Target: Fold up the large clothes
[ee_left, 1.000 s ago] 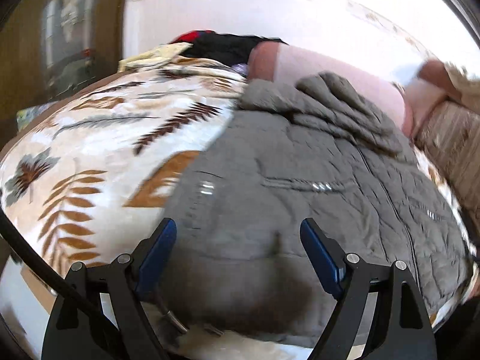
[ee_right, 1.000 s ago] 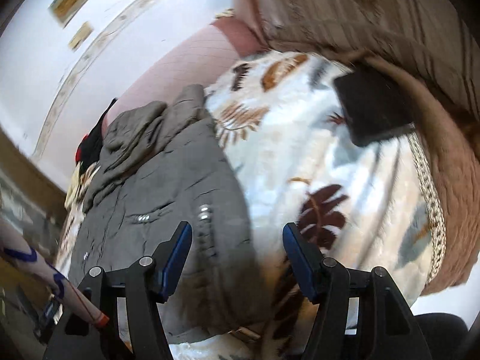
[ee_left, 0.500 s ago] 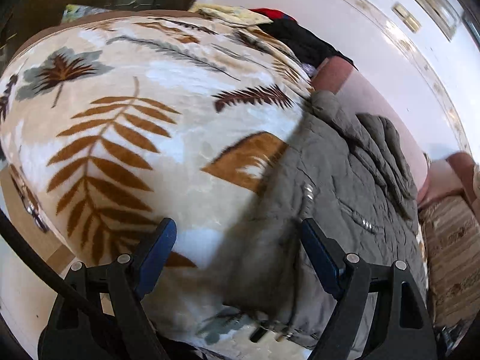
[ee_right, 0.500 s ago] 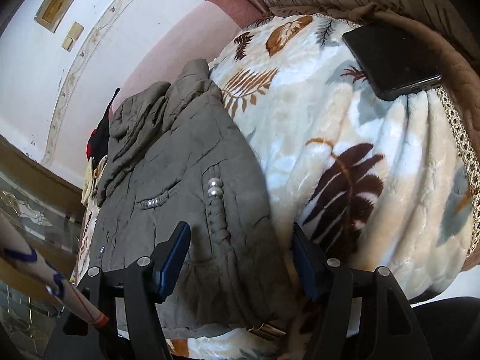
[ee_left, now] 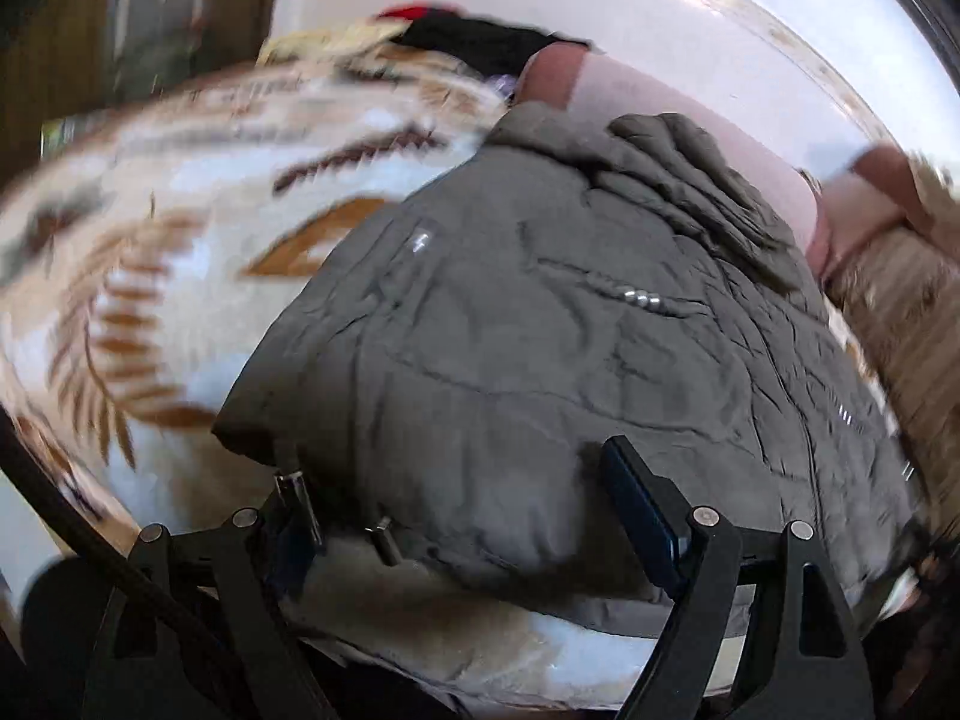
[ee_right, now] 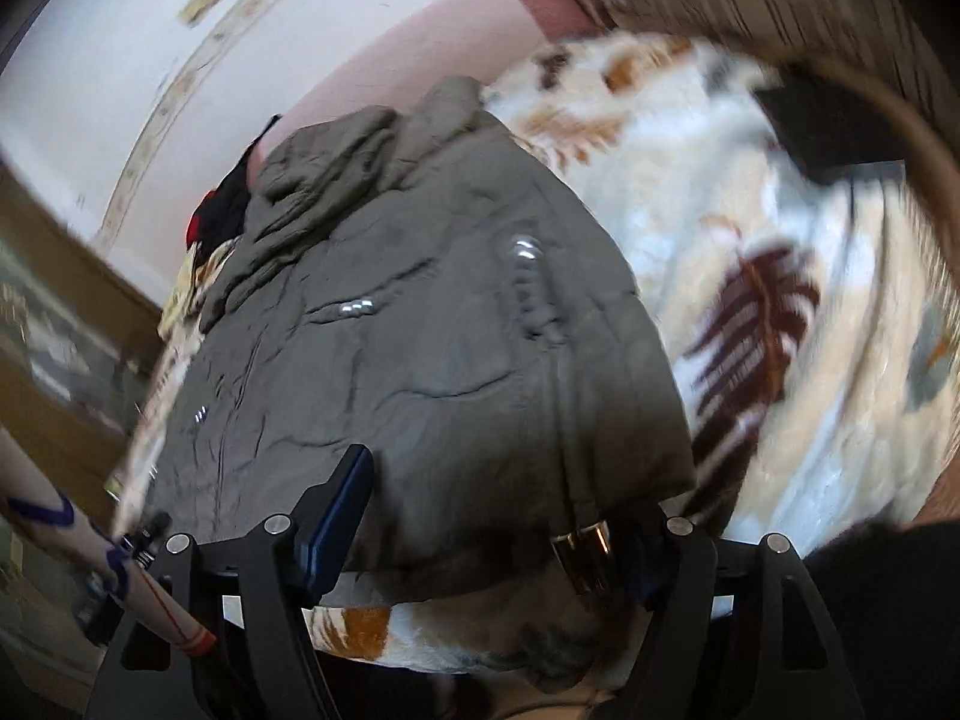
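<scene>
I am looking at a grey-olive padded jacket (ee_left: pixel 540 348) lying spread flat on a bed, its matte shell crinkling into fine creases and shallow quilted puffs. Small silver snaps (ee_left: pixel 642 298) are glinting along a pocket seam, and its hood or collar is bunching into thick rumpled folds at the far end, against a smooth pink headboard (ee_left: pixel 690 102). Under it, a plush fleece blanket (ee_left: pixel 150 252) is showing cream pile printed with brown and rust fern leaves; much of it is blurring.

My left claw (ee_left: pixel 456 498) is standing wide over the jacket's near hem, blue pads flanking the rounded corner without pressing it; a metal cord end (ee_left: pixel 384 534) is dangling just beside the left finger. My right claw (ee_right: pixel 498 516) is opening, its jaws straddling the opposite near corner of the jacket (ee_right: pixel 420 330), fabric between them but not pinched. A shiny brass-coloured toggle (ee_right: pixel 582 552) is hanging at the hem by the right finger. A dark flat rectangular object (ee_right: pixel 834 132) is resting on the blanket (ee_right: pixel 780 276), well apart from the jacket.
</scene>
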Action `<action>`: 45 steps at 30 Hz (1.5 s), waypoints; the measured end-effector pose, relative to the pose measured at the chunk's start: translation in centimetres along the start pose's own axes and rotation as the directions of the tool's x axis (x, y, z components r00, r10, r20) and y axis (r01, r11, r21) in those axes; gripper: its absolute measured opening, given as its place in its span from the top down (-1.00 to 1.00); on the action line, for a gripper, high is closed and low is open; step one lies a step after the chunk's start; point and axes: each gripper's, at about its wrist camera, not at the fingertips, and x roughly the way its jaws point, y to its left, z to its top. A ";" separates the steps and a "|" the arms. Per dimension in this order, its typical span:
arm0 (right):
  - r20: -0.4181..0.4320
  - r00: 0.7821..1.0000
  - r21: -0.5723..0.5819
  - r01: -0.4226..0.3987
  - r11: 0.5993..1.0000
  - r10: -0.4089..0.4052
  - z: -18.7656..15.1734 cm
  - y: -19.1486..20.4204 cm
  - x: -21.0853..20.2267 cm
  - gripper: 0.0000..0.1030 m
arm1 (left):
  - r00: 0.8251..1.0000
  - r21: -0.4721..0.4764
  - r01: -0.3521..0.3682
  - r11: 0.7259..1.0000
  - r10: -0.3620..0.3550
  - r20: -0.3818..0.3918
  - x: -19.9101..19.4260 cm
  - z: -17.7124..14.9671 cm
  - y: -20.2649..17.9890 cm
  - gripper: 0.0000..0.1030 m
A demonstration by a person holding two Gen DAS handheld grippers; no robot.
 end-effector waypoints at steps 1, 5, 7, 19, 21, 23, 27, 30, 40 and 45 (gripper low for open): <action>0.023 1.000 -0.021 0.012 1.000 -0.011 0.2 0.4 -0.5 -0.45 | 1.000 0.021 -0.008 1.000 0.007 0.021 -0.3 0.0 -0.4 -0.63; 0.148 0.988 -0.038 0.048 0.998 -0.041 1.5 0.9 -2.7 -0.43 | 0.999 0.052 -0.028 0.998 0.026 0.034 0.0 0.1 -0.8 -0.63; 0.156 0.987 -0.044 0.050 0.998 -0.042 1.6 0.9 -2.5 -0.43 | 0.999 0.038 -0.028 0.999 0.027 0.021 0.5 0.4 -0.7 -0.63; 0.103 0.994 -0.010 0.042 0.999 -0.041 2.0 -0.3 -2.8 -0.44 | 1.000 0.010 -0.028 1.000 0.028 0.003 1.2 0.4 -0.4 -0.63; 0.083 0.995 0.007 0.052 0.999 -0.052 1.8 -0.4 -2.3 -0.44 | 1.000 0.009 -0.026 1.000 0.026 0.003 1.1 0.4 -0.3 -0.63; 0.108 0.992 0.013 0.061 0.998 -0.062 2.2 -0.7 -2.6 -0.44 | 1.000 0.014 -0.025 1.000 0.025 0.003 1.2 0.4 -0.3 -0.63; 0.108 0.991 0.004 0.077 0.997 -0.077 3.9 -1.5 -1.9 -0.44 | 1.000 0.011 -0.025 1.000 0.025 0.001 1.2 0.4 -0.4 -0.63; 0.045 0.998 0.017 0.041 0.999 -0.041 5.0 -2.2 0.0 -0.44 | 1.000 0.000 -0.020 1.000 0.020 -0.003 1.3 0.5 -0.3 -0.63; -0.065 0.995 0.022 -0.075 0.997 0.076 0.4 -0.4 0.7 -0.23 | 1.000 -0.001 -0.020 1.000 0.020 0.001 1.3 0.5 -0.3 -0.63; 0.088 0.996 -0.200 0.001 0.980 0.017 -0.2 4.3 -2.1 -0.22 | 1.000 0.011 -0.024 1.000 0.024 0.010 1.2 0.5 -0.5 -0.63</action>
